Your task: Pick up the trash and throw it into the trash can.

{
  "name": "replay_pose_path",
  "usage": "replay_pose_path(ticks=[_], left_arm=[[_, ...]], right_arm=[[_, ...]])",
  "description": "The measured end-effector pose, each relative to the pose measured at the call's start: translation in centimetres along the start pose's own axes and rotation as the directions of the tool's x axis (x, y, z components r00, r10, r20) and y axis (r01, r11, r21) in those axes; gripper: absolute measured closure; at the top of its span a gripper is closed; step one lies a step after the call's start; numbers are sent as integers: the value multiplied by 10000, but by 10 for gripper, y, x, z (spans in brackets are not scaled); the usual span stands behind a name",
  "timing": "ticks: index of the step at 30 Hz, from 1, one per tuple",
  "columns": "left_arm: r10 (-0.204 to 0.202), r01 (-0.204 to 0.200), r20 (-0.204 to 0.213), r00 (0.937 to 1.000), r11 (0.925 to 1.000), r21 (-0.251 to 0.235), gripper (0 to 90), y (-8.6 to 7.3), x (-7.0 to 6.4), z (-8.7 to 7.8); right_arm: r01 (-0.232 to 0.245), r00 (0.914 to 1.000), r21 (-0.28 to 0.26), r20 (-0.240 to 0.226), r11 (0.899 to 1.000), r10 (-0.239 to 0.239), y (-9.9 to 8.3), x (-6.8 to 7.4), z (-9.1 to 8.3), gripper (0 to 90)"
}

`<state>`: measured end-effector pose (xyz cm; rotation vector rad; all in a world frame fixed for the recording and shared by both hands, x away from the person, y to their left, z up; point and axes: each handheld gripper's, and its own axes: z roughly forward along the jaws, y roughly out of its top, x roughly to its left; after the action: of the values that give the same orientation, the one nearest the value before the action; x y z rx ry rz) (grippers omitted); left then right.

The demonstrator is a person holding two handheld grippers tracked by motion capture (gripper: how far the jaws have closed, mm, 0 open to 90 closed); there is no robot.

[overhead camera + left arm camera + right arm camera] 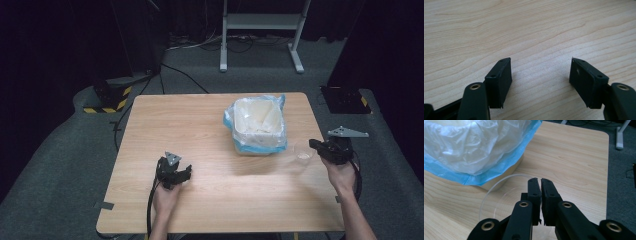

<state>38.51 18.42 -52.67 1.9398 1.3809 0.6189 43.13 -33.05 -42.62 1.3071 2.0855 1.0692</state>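
- Right gripper point(315, 145) at right middle of the high view, fingers clenched on the rim of a clear plastic dish point(303, 150); the right gripper view shows the two black fingers point(534, 191) pinched nearly together with the dish's thin edge between them.
- Clear plastic dish point(499, 195) is round and shallow, so no long axis to speak of; from the fingers it spreads to the left and lower left of the right gripper view, its far rim just beside the bin's base.
- In the high view the dish sits at the right edge of the table point(200, 125), low over it or resting on it, can't tell which.
- Bin point(257, 125) lined with a white bag with blue edge, upper centre-right of the high view, open top up; in the right gripper view it takes the upper left point(474, 150).
- Key relation: bin lies up and left of the held dish in the high view, just beside it; judged next move is a short lift and carry that way over the rim.
- Right hand is far nearer to both dish and bin.
- Left gripper point(186, 175) at lower centre-left of the high view, well apart from dish and bin; fingers point(499, 80) released, spread wide over bare wood, holding nothing.
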Motion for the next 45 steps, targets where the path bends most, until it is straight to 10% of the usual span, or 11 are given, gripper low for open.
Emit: replay_pose_path(ticks=[45], left_arm=[[7,-7,18,10000,10000,4,337,0,0,0]], right_arm=[[551,9868,-1399,-1435,9886,-753,86,19,-48,865]])
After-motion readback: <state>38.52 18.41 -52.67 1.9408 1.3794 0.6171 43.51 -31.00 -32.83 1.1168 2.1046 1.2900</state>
